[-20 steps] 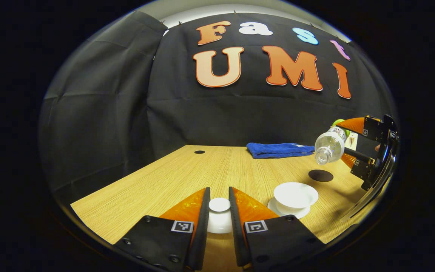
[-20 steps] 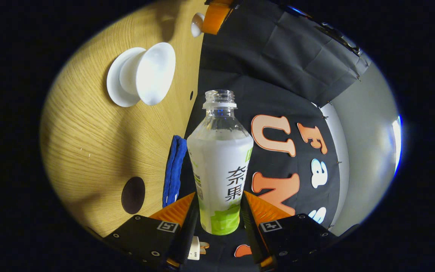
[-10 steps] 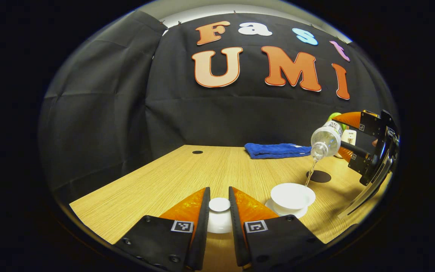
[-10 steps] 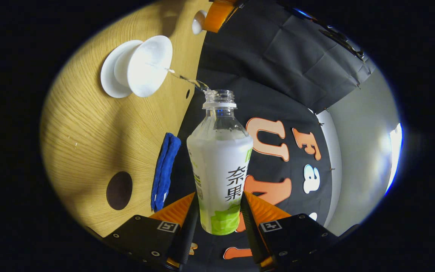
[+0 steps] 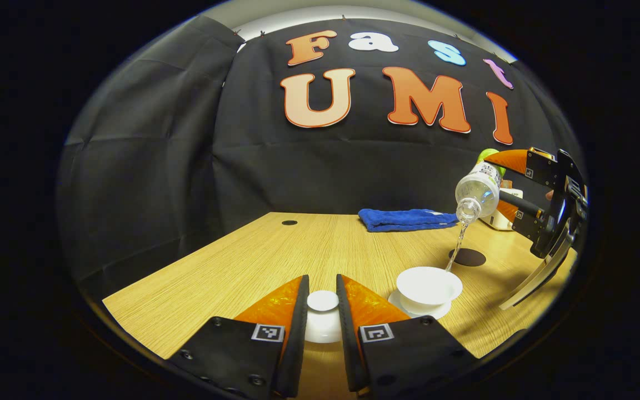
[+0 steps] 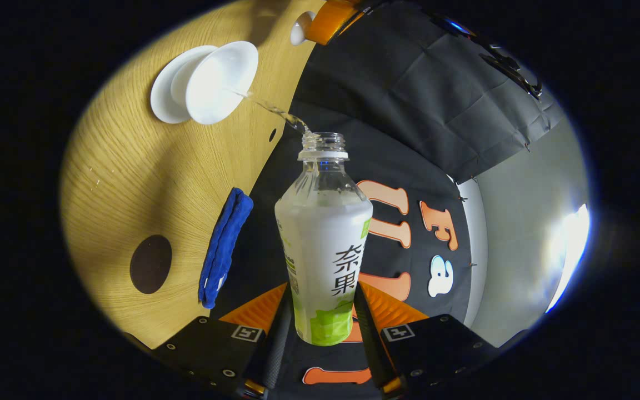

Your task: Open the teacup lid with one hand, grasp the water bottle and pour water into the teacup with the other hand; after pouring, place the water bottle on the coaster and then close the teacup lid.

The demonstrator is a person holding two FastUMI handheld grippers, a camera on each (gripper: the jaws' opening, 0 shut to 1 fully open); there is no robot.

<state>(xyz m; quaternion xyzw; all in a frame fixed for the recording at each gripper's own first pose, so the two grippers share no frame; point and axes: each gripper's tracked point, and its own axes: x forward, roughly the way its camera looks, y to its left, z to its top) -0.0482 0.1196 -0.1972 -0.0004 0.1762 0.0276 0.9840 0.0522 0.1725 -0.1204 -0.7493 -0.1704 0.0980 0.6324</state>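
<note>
My left gripper [image 5: 323, 303] is shut on the knob of the white teacup lid [image 5: 322, 321], held low over the wooden table [image 5: 253, 266]. To its right stands the open white teacup [image 5: 429, 284] on its saucer [image 5: 406, 304]. Above and right of the cup, my right gripper [image 6: 323, 311] is shut on the water bottle [image 6: 324, 239], tipped mouth-down. A thin stream of water [image 5: 455, 251] runs from the bottle [image 5: 478, 191] into the teacup [image 6: 220, 82]. The dark round coaster [image 5: 467, 256] lies just behind the cup.
A folded blue cloth [image 5: 406, 219] lies at the back of the table by the black wall. A small white box [image 5: 500, 214] sits behind the bottle. A small dark hole [image 5: 289, 223] marks the tabletop at the back left. The coaster [image 6: 150, 264] and cloth [image 6: 221, 247] lie apart.
The right gripper has tipped the bottle further and raised it slightly; water now streams into the teacup, where one second ago none flowed. The left gripper has held the lid still.
</note>
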